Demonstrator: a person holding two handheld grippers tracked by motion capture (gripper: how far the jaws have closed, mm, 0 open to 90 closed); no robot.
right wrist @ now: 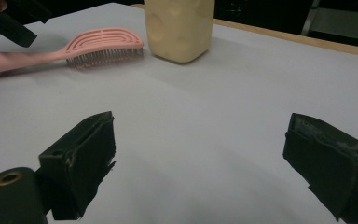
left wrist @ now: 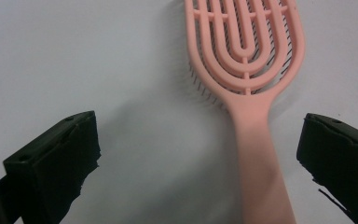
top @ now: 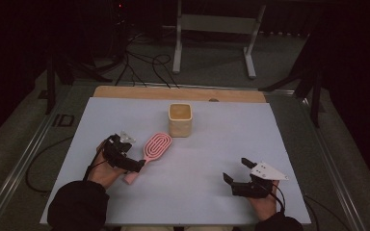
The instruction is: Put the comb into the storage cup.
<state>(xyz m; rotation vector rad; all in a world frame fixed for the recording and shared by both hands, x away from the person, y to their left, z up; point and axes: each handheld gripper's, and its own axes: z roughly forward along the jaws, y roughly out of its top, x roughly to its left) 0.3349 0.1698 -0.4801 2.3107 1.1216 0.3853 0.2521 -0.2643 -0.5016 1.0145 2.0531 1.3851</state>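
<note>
No writing or brand mark can be read on anything here.

At the bottom of the high view, 2 sleeved forearms come in. The right gripper [top: 237,172] sits at the lower right of the frame, low over the white table [top: 212,154], its jaws spread wide apart with nothing between them. Its own view shows the same: 2 black jaws at lower left and lower right, bare table in the gap.

The left gripper [top: 137,166], at the lower left of centre, angles toward the frame's right and hangs over the handle of the pink hairbrush [top: 149,155]. In the left gripper view [left wrist: 200,154] its jaws stand apart on either side of the handle, which runs nearer the right-hand jaw; neither jaw touches it.

The hairbrush [left wrist: 247,70] lies flat on the table, bristles down, its long axis running diagonally in the high view: handle toward the lower left, oval slotted head toward the upper right.

Beyond the head, just beside it, stands a cream square-sided cup [top: 180,120], upright and open-topped, at the upper centre.
</note>
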